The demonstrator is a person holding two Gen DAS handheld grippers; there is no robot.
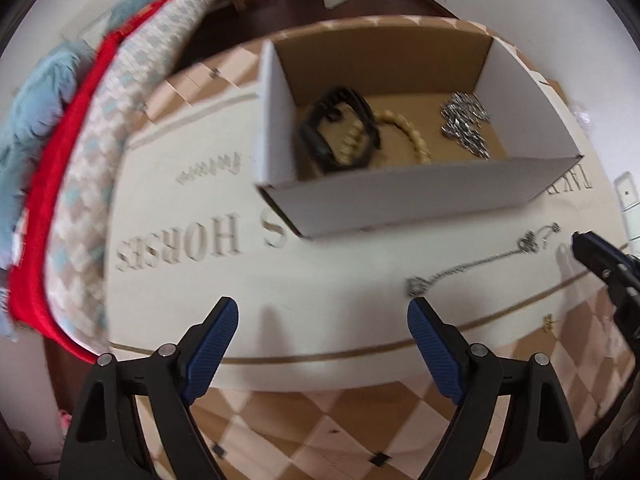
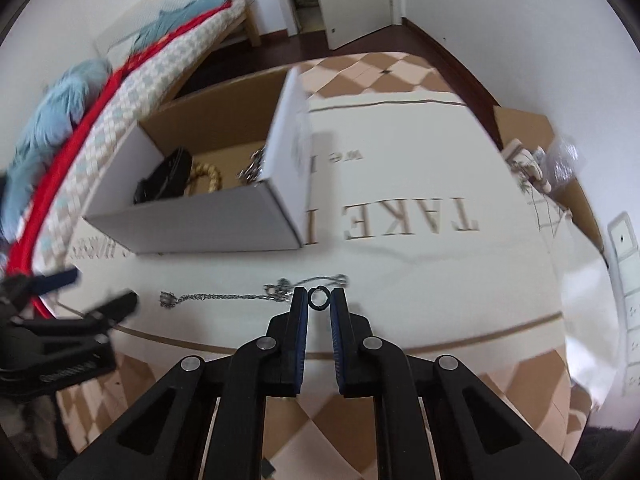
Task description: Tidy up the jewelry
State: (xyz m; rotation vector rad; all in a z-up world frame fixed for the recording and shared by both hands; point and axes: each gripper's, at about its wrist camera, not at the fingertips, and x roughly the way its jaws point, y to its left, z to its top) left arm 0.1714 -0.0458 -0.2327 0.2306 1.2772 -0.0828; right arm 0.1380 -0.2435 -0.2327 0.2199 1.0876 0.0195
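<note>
A white cardboard box (image 1: 400, 196) stands on the table and holds a black watch (image 1: 336, 132), a beige bead bracelet (image 1: 404, 136) and a silver chain bracelet (image 1: 466, 122). A thin silver chain necklace (image 1: 480, 262) lies on the table in front of the box; it also shows in the right wrist view (image 2: 240, 295). My left gripper (image 1: 322, 320) is open and empty, just left of the chain's near end. My right gripper (image 2: 319, 300) is shut on a small black ring (image 2: 319, 298), just above the chain's right part.
The table (image 1: 200, 280) has a cream top with printed letters and a checked border. A bed with red and blue cloths (image 1: 60, 160) lies at the left. A cardboard piece with small items and plastic wrap (image 2: 540, 160) sits at the right.
</note>
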